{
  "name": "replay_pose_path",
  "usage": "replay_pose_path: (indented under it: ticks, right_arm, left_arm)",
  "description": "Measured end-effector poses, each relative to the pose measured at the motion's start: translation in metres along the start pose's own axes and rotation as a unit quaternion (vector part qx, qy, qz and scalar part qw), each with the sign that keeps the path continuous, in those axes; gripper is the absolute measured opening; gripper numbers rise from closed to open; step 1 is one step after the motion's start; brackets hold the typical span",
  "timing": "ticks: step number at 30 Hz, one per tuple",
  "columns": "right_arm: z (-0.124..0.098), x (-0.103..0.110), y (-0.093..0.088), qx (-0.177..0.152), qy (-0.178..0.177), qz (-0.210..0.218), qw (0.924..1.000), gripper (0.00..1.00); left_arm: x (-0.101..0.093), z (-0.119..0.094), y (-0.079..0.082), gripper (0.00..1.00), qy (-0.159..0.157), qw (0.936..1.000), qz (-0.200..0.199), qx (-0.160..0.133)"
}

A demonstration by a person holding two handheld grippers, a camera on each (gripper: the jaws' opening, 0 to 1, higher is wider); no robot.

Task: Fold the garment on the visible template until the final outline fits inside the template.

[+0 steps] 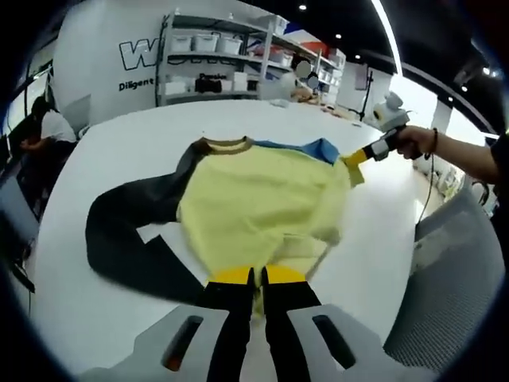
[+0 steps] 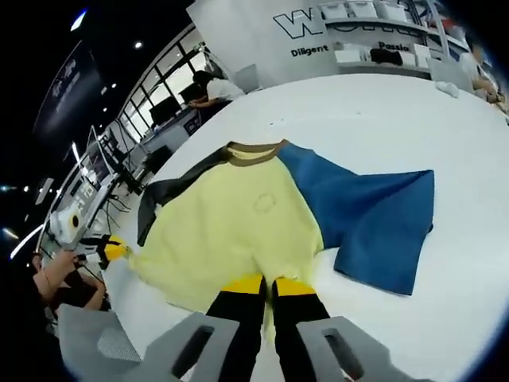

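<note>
White table (image 1: 95,151) is spread with the garment (image 1: 262,207) at centre. Its yellow hem is pinched at six o'clock by the left gripper (image 1: 256,278) and right gripper (image 2: 267,286), both narrowly closed.

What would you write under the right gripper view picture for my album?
Right gripper pinches the hem of a yellow sweatshirt with one blue sleeve, spread on a white table.
</note>
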State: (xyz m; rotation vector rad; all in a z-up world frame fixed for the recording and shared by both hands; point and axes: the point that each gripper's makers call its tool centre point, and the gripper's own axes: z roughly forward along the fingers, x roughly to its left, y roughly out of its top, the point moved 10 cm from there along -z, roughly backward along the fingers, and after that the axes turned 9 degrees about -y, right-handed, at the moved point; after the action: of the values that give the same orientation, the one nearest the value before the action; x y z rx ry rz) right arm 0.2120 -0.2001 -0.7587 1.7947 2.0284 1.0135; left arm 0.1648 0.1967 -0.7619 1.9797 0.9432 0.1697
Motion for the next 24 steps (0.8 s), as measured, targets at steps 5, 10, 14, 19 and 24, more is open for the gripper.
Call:
replay_pose_path:
  ticks: [5, 10, 14, 19, 24]
  right_arm:
    - [0.015, -0.001, 0.008, -0.011, -0.008, 0.003, 0.9999, 0.00]
    - [0.029, -0.004, 0.009, -0.004, -0.024, -0.002, 0.9997, 0.00]
    - [0.035, -0.004, 0.007, 0.001, -0.030, -0.012, 0.9995, 0.00]
    - [0.038, -0.008, 0.003, 0.011, -0.033, -0.006, 0.9994, 0.00]
    - [0.027, -0.009, 0.008, -0.028, -0.046, 0.013, 0.9985, 0.10]
  left_arm:
    - [0.010, 0.006, -0.004, 0.02, 0.019, 0.9997, -0.017, -0.003]
    - [0.015, 0.010, -0.006, 0.02, 0.033, 0.9991, -0.025, 0.002]
    - [0.022, 0.012, -0.010, 0.02, 0.045, 0.9983, -0.034, 0.009]
    - [0.024, 0.013, -0.012, 0.02, 0.050, 0.9977, -0.045, 0.012]
    - [0.024, 0.014, -0.012, 0.02, 0.052, 0.9975, -0.046, 0.011]
